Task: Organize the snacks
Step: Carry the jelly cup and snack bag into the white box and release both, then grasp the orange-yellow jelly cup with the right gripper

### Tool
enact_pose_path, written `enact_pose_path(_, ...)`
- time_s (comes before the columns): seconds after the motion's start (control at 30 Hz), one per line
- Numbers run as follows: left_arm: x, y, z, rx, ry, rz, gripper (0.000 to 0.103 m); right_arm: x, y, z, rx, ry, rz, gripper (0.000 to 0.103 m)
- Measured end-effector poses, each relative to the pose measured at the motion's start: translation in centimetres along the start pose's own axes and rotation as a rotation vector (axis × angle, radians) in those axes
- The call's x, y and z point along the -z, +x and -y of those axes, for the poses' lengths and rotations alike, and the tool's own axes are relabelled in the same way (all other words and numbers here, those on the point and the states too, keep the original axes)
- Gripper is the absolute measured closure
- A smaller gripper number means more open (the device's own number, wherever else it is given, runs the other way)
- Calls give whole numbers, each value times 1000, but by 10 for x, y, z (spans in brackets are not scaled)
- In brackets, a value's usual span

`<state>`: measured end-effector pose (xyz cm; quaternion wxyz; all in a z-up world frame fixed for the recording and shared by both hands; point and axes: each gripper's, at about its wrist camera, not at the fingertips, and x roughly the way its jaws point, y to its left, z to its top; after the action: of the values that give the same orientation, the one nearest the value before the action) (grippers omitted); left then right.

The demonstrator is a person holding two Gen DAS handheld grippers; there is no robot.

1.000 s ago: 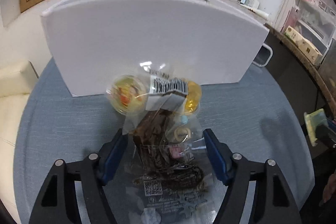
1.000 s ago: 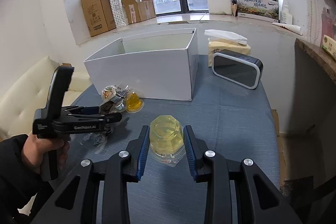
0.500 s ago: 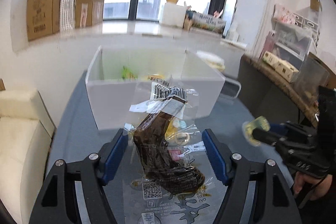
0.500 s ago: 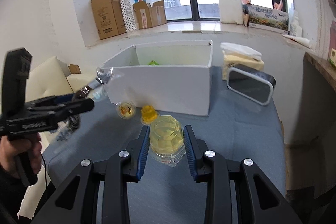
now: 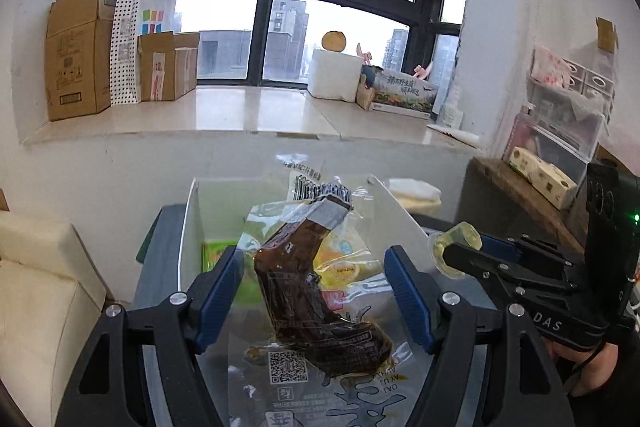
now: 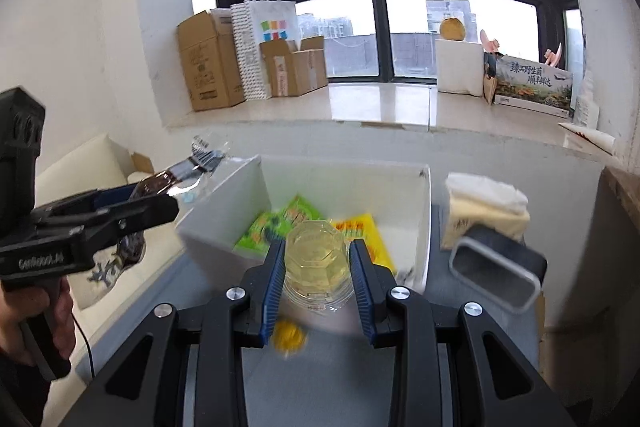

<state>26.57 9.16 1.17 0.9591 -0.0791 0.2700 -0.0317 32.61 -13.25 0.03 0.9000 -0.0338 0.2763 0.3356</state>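
A clear packet with a dark brown snack (image 5: 308, 291) hangs between the blue pads of my left gripper (image 5: 312, 259), which is shut on it and holds it in the air in front of the white box (image 5: 192, 227). My right gripper (image 6: 318, 255) is shut on a clear, pale yellow jelly cup (image 6: 316, 259), held just before the box's near wall (image 6: 224, 227). Inside the box lie green packets (image 6: 272, 223) and a yellow packet (image 6: 364, 227). In the left wrist view the right gripper (image 5: 452, 251) with the cup (image 5: 460, 239) sits at the right.
A small yellow jelly (image 6: 290, 337) lies on the grey table under the right gripper. A tissue pack (image 6: 484, 211) and a dark grey-framed device (image 6: 496, 267) stand right of the box. A cream sofa (image 5: 40, 287) borders the table's left. Cardboard boxes line the window sill.
Both grippers rose. The left lifted the snack packet off the table to the box's rim height. The right carried the jelly cup closer to the box.
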Motion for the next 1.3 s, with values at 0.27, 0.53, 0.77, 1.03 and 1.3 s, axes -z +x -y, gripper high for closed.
enact_pose_path(0.27,-36,54,-18,-16,15,-24,26,-36,56,27,23,21,-34,68)
enact_pose_path(0.53,-41,110,-26,-65,49,-108,0,-41,87,50,43,51,-46,5)
enact_pose_path(0.77,-32,114,-26,-64,42,-126,0,-28,74,62,92,72,-5,3)
enact_pose_path(1.03,-32,93,-15,-92,64,-117,0,-11,48,57,90,109,5,0)
enact_pose_path(1.3,4,37,2,-68,91,-105,0,24,7,23,53,73,29,0)
